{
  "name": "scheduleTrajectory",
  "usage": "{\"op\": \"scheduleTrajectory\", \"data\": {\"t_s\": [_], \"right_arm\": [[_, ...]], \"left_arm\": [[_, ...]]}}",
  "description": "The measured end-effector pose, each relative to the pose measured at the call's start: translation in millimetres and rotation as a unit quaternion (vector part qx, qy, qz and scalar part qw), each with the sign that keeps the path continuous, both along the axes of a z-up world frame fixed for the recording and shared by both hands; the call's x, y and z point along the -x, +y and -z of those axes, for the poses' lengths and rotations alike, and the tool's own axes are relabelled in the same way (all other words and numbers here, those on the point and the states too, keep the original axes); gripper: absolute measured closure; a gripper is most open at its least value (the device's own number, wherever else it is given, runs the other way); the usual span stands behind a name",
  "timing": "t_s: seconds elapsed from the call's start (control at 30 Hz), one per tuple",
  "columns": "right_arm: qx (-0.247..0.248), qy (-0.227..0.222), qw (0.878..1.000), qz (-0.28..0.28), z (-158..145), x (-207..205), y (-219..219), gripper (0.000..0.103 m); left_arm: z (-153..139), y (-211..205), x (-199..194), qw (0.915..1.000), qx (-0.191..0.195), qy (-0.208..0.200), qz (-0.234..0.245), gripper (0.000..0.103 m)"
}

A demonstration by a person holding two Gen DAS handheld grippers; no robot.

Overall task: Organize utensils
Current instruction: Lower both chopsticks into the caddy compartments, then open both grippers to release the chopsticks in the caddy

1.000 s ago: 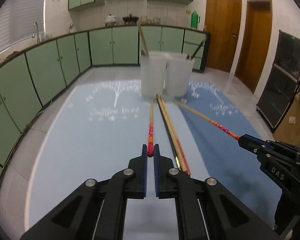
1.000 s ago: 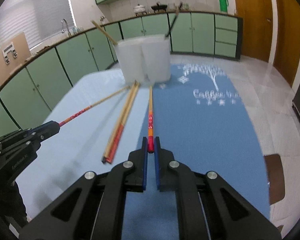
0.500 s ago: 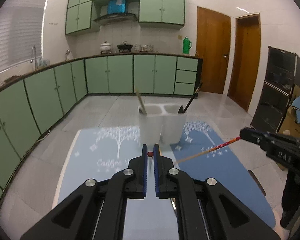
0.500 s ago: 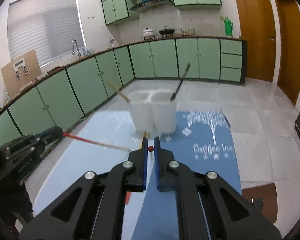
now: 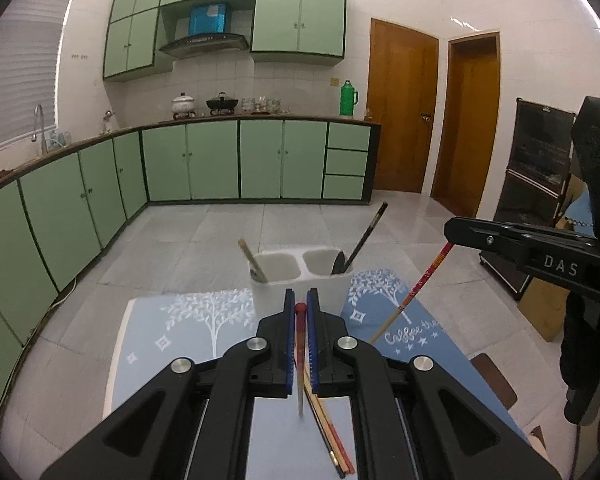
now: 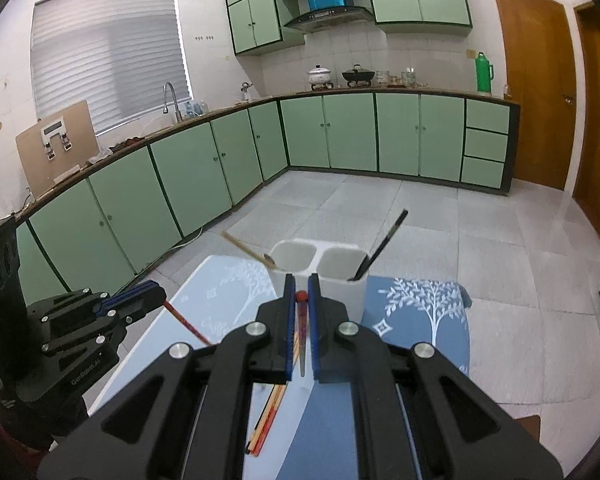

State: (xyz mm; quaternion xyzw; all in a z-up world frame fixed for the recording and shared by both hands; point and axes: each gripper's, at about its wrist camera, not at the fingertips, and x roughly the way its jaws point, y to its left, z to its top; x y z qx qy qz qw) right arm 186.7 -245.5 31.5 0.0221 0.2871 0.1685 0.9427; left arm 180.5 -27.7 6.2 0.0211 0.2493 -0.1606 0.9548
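Chopsticks are the matter at hand: each gripper pinches one by its red end, lifted off the table with the pale tip hanging down. The left gripper [image 5: 300, 312] has its blue-lined jaws pressed onto a red-tipped chopstick [image 5: 300, 344], raised near the white two-compartment holder [image 5: 300, 280]. The right gripper [image 6: 299, 300] likewise clamps a second red-tipped chopstick [image 6: 301, 328], seen from the left wrist view slanting down toward the blue tablecloth [image 5: 172, 360]. More loose chopsticks [image 5: 332, 436] lie on the cloth in a near bundle below the left gripper. In the holder, the left compartment has a wooden-handled utensil [image 5: 252, 260] leaning left, and the right compartment a black-handled utensil [image 5: 364, 240] leaning right; their heads are mostly hidden, so perhaps spoons. Green cabinets [image 5: 220, 160] line the far wall.
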Motion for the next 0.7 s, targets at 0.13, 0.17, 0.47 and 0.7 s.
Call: {"op": "scheduleTrajectory", "data": {"t_s": [0.13,0.17,0.47,0.7], "right_arm": [[0.001,-0.011,1.0,-0.005,-13,-7,-3,0.098],[0.001,-0.013,1.0,-0.006,-16,-9,-4,0.098],[-0.012,-0.045,0.999,-0.013,-63,-26,-23,0.098],[0.0,-0.086,0.996,0.001,-104,-59,-27,0.098]], "left_arm": [[-14,-2,-5,0.9999,0.007,-0.015,0.005,0.097],[-15,-2,-7,0.9998,0.008,-0.018,0.006,0.097],[-63,-11,-27,0.9965,0.013,-0.081,0.014,0.097],[-104,-26,-60,0.9901,0.021,-0.138,0.006,0.097]]}}
